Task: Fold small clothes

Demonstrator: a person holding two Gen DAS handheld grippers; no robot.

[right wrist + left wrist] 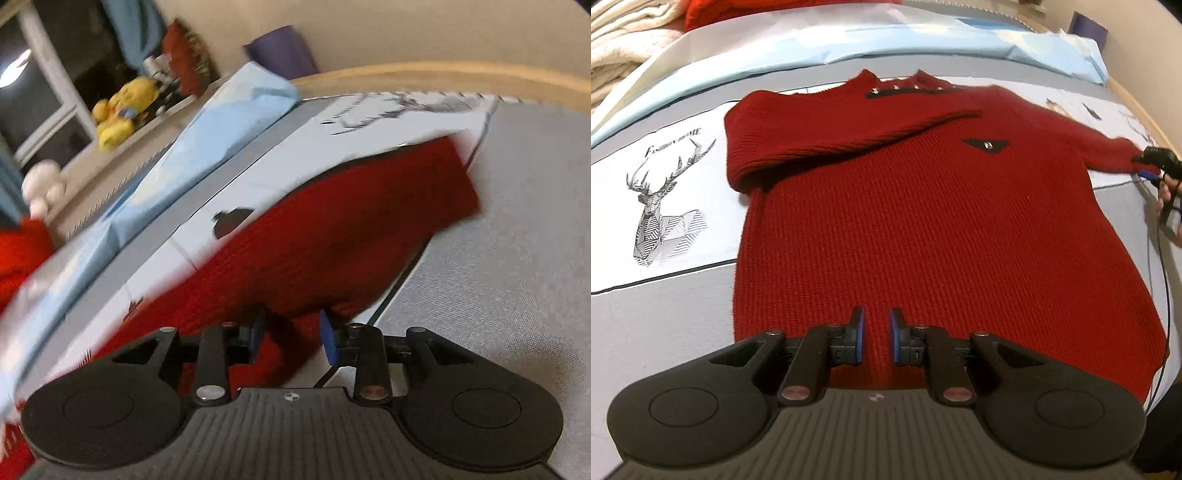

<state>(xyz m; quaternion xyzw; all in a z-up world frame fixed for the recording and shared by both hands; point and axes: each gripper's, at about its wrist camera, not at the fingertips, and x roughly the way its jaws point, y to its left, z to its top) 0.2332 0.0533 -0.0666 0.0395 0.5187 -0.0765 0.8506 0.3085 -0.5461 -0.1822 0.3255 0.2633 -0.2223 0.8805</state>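
A red knit sweater (923, 221) lies flat, front up, on the bed. One of its sleeves (849, 125) is folded across the chest. My left gripper (877, 332) hovers over the bottom hem. Its blue pads (858, 339) stand a narrow gap apart with nothing pinched between them. The other sleeve (1108, 155) stretches out to the right, where a hand holds my right gripper (1145, 162) at its cuff. The right wrist view is blurred. There, red sleeve cloth (351, 236) runs away from my right gripper (291, 332) and bunches between its pads.
The bedsheet (665, 295) is grey and white with a deer print (665, 206). A light blue pillow (849, 40) lies behind the sweater, with cream knitwear (624, 48) stacked at the back left. A wooden bed frame (443, 74) borders the far side. A black cable (1163, 277) hangs at the right.
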